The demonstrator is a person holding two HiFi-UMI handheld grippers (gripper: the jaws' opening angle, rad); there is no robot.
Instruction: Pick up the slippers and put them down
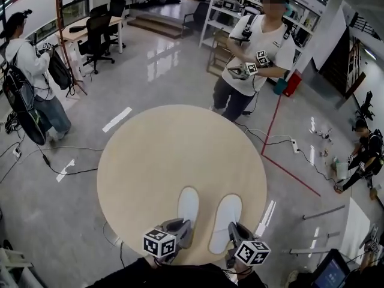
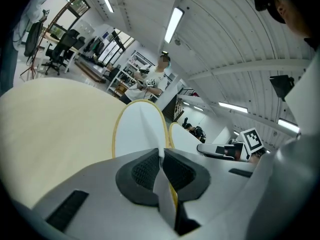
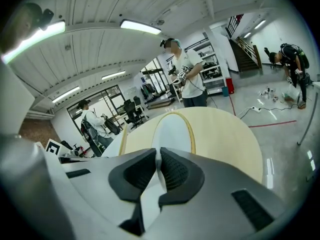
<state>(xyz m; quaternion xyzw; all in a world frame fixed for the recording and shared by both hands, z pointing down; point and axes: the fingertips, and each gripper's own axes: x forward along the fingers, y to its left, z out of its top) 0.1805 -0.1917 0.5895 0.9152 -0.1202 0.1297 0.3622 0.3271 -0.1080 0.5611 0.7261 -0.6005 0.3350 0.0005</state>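
Note:
Two white slippers with thin yellow rims lie soles up, side by side near the front edge of the round beige table [image 1: 156, 155]. The left slipper [image 1: 188, 204] has its heel pinched by my left gripper [image 1: 182, 231], whose jaws are shut on it. My right gripper [image 1: 234, 234] is shut on the heel of the right slipper [image 1: 226, 221]. In the left gripper view the held slipper [image 2: 140, 131] stretches away from the pads [image 2: 145, 171], with the other slipper [image 2: 182, 139] to its right. The right gripper view shows its slipper [image 3: 172, 131] running forward from the jaws.
A person in a white shirt [image 1: 255, 59] stands past the table's far edge holding grippers. Another person with a backpack [image 1: 27, 77] stands at the left, and a third crouches at the right [image 1: 363, 155]. Cables and a red floor line [image 1: 288, 173] run beside the table.

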